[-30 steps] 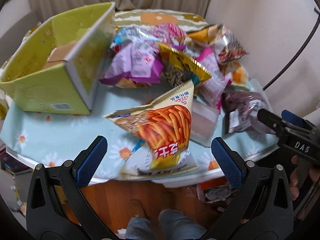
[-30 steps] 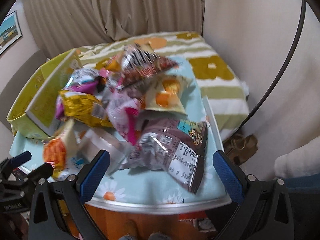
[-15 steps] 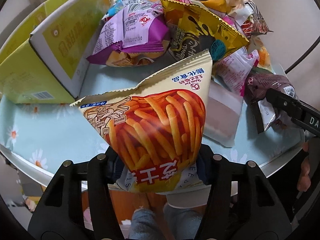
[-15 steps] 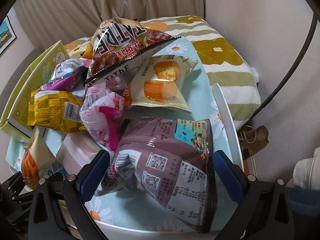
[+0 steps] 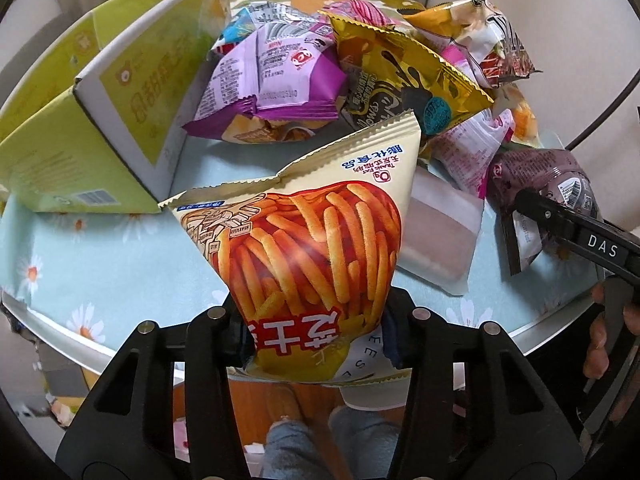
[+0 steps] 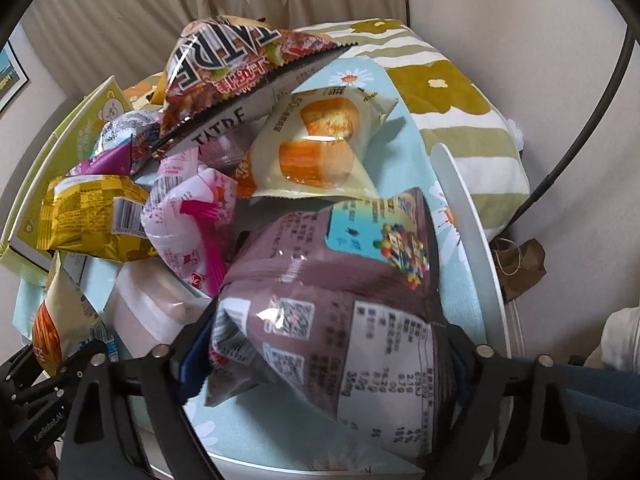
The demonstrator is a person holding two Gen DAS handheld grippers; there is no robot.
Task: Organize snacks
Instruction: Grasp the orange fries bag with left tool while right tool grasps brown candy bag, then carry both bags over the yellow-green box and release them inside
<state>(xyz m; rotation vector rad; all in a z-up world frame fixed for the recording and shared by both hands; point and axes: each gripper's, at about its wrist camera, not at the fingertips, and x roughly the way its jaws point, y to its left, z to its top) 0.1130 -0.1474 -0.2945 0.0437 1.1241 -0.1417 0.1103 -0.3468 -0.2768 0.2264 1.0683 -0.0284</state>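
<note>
Daisy-print table [image 5: 100,256]: left gripper [image 5: 316,336] pinches fries bag [image 5: 312,248], right gripper [image 6: 320,356] brown bag [image 6: 340,292].

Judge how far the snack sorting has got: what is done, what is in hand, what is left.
Done: little that shows; the green box's inside is out of view. In hand: the left claw is shut on the fries bag, and the right claw closes on the brown bag. Left: the pile, including the purple pack, yellow bag and cake pack, lies on the table.

Beige curtain [image 6: 132,12], plain wall [image 6: 500,20], wood floor [image 5: 256,404]
</note>
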